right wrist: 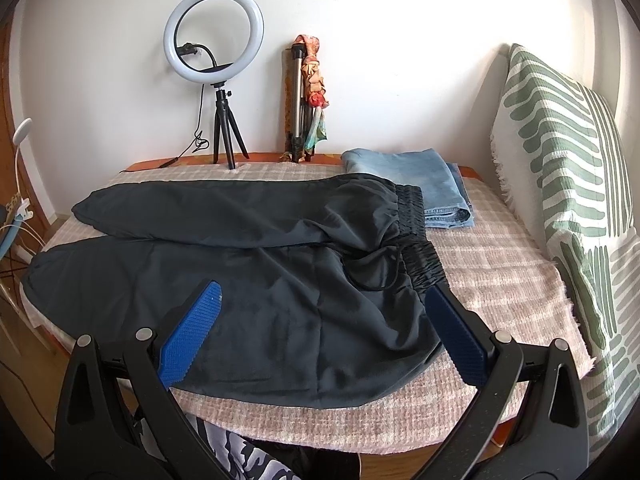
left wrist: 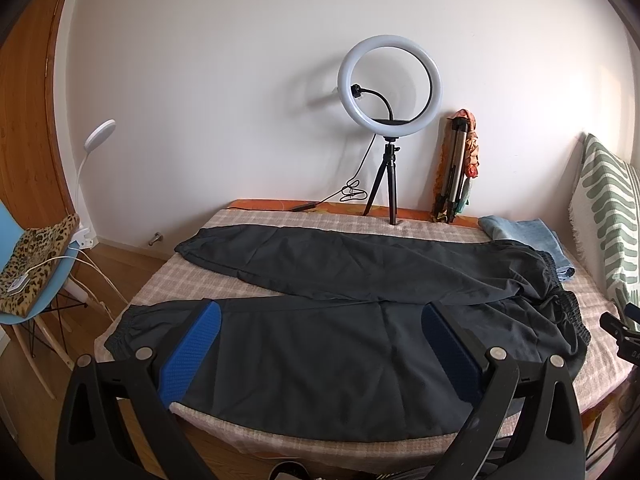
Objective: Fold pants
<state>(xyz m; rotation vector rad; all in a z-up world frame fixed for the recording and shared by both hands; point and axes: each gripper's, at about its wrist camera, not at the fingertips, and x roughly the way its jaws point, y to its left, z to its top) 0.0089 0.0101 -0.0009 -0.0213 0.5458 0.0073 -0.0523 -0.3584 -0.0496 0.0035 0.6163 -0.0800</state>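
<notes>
Behind my work surface, a lit ring light (right wrist: pixel 213 34) stood on its small tripod against the wall, beside a folded tripod (right wrist: pixel 298 100). Folded jeans (right wrist: pixel 424 184) lay on the checked cloth (right wrist: pixel 500 264); a striped cushion (right wrist: pixel 568 184) leaned at right.

1. You are in a home room: a wooden door (left wrist: pixel 28 120), a wood floor (left wrist: pixel 120 268) and a plain white wall (left wrist: pixel 240 80).
2. A checked cloth (right wrist: pixel 500 272) covers your desk, beside a leaf-patterned cushion (right wrist: pixel 568 184) and a chair (left wrist: pixel 36 280).
</notes>
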